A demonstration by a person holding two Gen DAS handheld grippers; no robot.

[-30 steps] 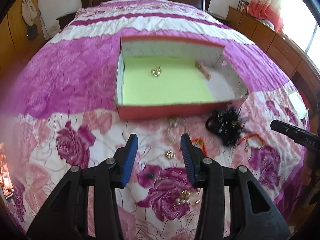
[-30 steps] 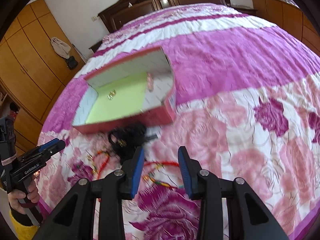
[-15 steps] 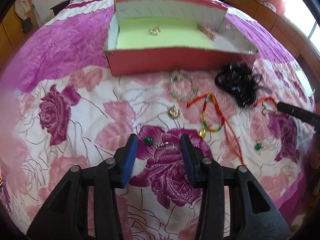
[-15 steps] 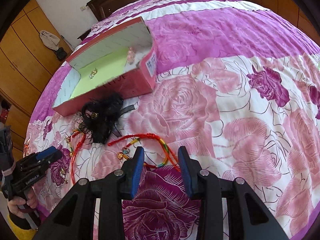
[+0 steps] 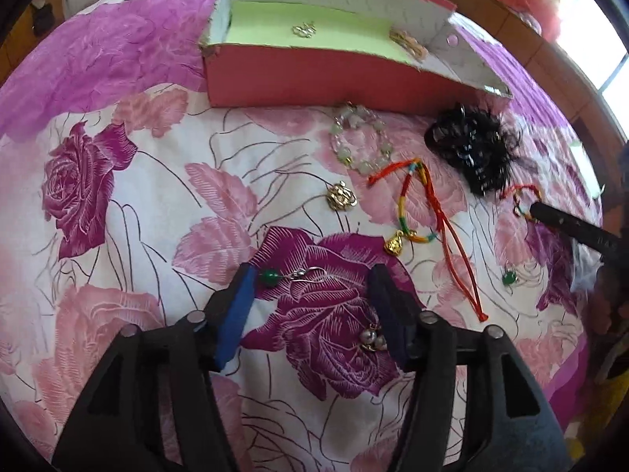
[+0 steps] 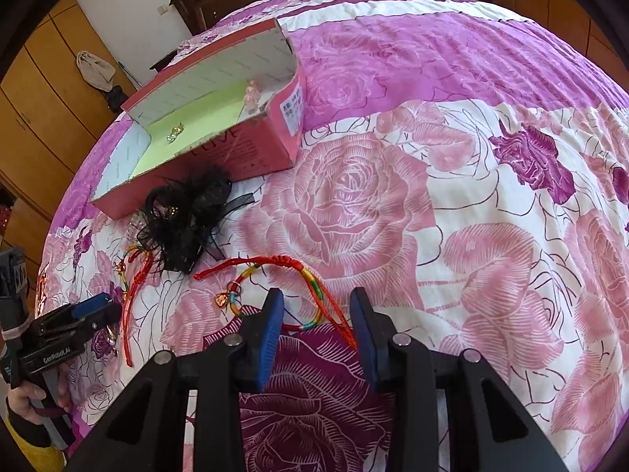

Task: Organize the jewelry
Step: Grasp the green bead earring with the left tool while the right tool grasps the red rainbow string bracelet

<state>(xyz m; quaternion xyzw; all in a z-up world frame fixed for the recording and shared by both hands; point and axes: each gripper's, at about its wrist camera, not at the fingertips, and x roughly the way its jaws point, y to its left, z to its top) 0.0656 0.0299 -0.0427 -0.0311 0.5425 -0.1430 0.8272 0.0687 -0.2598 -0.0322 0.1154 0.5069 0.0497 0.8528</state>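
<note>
Everything's on a bed with a pink rose quilt, wooden wardrobes behind. Jewelry box sits open; bracelets lie loose beside it. Left gripper is opening over a green-bead earring, right gripper open above a rainbow cord bracelet. Pearl earring half hidden.

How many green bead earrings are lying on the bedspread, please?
2. One green bead earring lies by the left gripper's left fingertip; the other lies further right, below the red cords. More may be hidden.
</note>
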